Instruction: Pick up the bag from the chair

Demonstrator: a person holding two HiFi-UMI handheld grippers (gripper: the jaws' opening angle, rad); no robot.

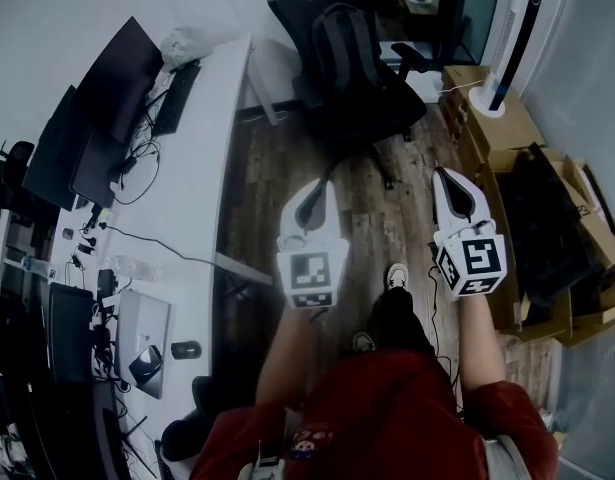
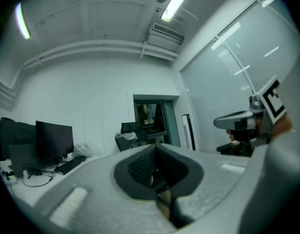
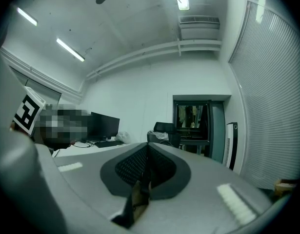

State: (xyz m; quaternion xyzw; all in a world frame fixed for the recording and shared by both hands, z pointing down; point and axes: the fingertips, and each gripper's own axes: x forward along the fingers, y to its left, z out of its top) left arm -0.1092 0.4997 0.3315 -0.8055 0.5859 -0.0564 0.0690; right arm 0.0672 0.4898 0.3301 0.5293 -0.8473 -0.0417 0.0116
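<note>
Bag [image 1: 345, 50], a black backpack, is sitting upright on the seat of the black office chair [image 1: 392, 108] and leaning against its backrest, just off the far right corner of the white table [image 1: 202, 158]. It is looking like soft padded fabric that is likely to sag and swing once lifted. Its weight is depending on contents that are not showing, so a firm hold is seeming wise. The best place to take it is probably the top loop or a shoulder strap near the upper end. That part is too dark to make out, and pinching the smooth body panel is risking a slip.

The left gripper [image 1: 315, 194] and the right gripper [image 1: 448, 176] are hanging over the wooden floor beside the table's right long edge, well apart from the chair. Both are clenched on nothing, with the ribbed pads pressed together.

The head view is giving the layout from above: the bag's place on the seat, and the open floor between the person and the chair. It is showing the jaws only from above, with no sight of their pads. The gripper views are supplying that, looking level across the room. In them the chair [image 3: 164, 130] is appearing small and far off, and the bag itself is too dim to pick out.
</note>
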